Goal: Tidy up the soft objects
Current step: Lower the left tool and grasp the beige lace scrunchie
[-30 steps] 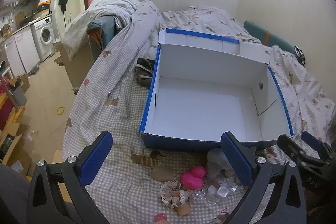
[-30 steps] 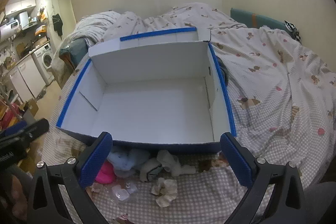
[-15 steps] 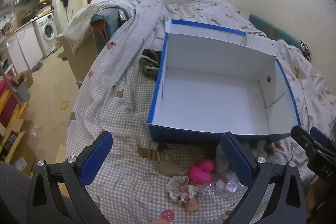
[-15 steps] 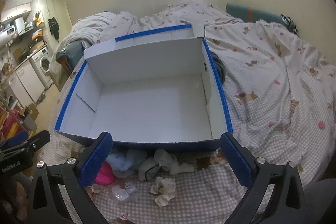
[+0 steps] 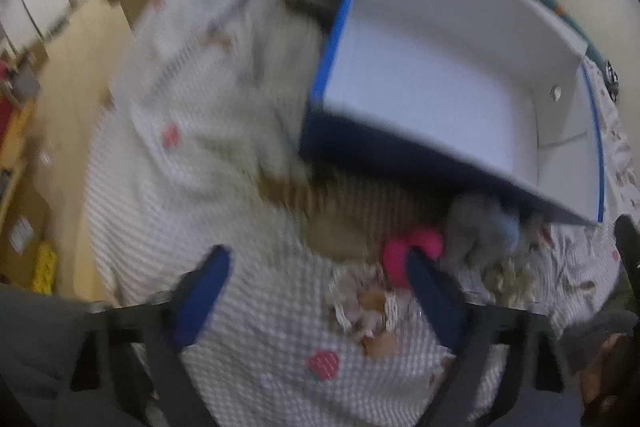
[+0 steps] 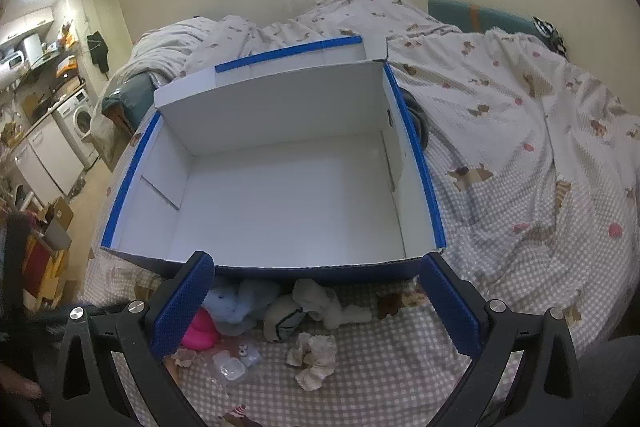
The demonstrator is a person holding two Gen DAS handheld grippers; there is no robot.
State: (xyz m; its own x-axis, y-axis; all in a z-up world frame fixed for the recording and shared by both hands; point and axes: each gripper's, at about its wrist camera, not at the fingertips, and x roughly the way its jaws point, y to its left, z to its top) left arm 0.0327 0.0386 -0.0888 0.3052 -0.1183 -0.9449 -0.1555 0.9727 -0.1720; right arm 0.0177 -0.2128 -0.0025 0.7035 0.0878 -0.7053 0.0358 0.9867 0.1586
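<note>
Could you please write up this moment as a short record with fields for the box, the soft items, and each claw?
box: blue-edged box, white inside, nothing in it, open on the bed cover
soft items: pink toy, light blue plush, white plush, cream scrunchie, all on the cover in front of the box
left claw: closing, nothing gripped, tips near the pink toy
right claw: open, empty, above the items

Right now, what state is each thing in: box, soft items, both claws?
box: open, empty
pink toy: on the bedspread, outside the box
blue plush: lying against the box front
cream scrunchie: loose on the bedspread
left claw: closing, nothing gripped
right claw: open, empty
</note>
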